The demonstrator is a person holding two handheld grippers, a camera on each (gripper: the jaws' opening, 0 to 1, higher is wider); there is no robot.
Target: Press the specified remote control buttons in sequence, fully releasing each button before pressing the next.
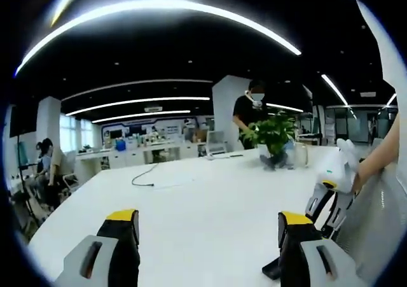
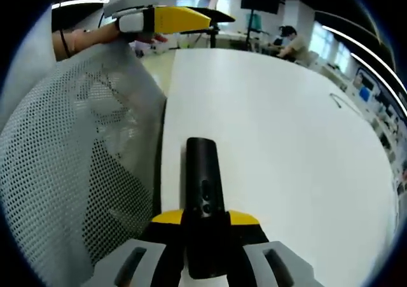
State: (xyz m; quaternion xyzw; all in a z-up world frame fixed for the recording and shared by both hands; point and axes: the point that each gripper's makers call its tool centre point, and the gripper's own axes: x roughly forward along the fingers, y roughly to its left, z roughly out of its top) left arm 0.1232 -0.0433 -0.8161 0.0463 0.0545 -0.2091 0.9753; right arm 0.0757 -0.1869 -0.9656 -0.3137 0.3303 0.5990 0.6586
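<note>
A black remote control [image 2: 202, 172] lies lengthwise on the white table [image 2: 273, 128], with small buttons near its middle. My right gripper [image 2: 205, 218] is shut on the remote, its yellow-tipped jaws pressed against both long sides. In the left gripper view my left gripper [image 1: 208, 220] is open, jaws wide apart above the table [image 1: 191, 204] with nothing between them. The right gripper [image 1: 327, 201] comes in from the right in a hand, and a dark end of the remote [image 1: 273, 268] shows below it. The left gripper [image 2: 191, 18] shows at the top left, held by a hand.
A grey mesh chair back [image 2: 76, 172] stands against the table's edge beside the remote. A potted plant [image 1: 275, 137] and a clear jug [image 1: 300, 154] stand at the far end, with a person [image 1: 249, 112] behind. A thin cable [image 1: 147, 175] lies on the table. People sit at the left [image 1: 44, 166].
</note>
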